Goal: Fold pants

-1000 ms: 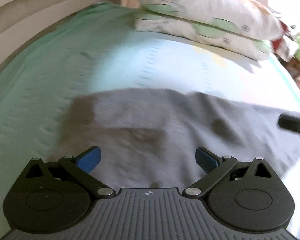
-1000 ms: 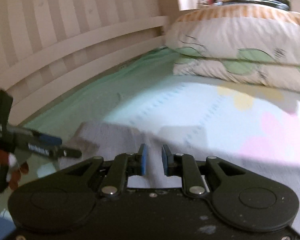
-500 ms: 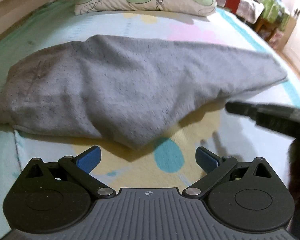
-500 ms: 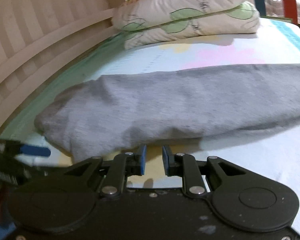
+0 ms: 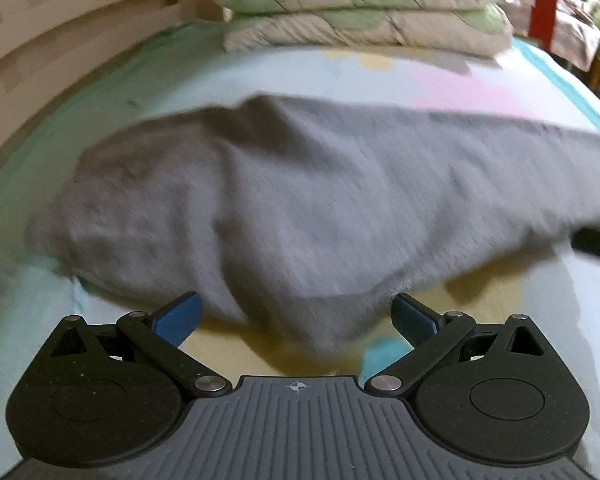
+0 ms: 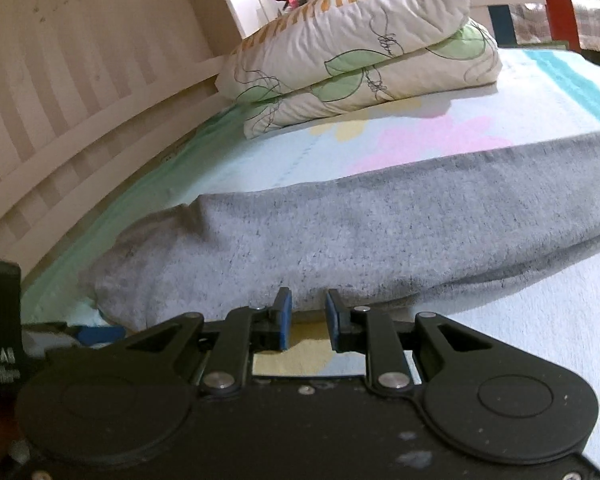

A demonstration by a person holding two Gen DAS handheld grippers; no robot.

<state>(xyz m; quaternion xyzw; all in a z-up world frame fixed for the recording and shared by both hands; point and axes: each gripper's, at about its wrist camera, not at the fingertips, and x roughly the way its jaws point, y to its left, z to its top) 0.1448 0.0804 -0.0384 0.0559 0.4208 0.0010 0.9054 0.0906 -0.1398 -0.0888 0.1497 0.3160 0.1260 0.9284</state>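
You are hovering both grippers low beside the grey knit pants point(image 5: 300, 200), having pulled back: left gripper point(image 5: 296, 318) spread wide, right gripper point(image 6: 307, 316) narrowly apart (both empty), ready for the next fold.

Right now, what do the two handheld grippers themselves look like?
Both are black, with round pivot housings, silver rivets and blue pads on their fingertips. The left gripper has a grey ribbed body with a small crosshair mark. The right gripper has a smooth, scuffed black body.

Your left wrist view smears the gray pants point(image 5: 320, 200); their right end runs off the edge in both views.
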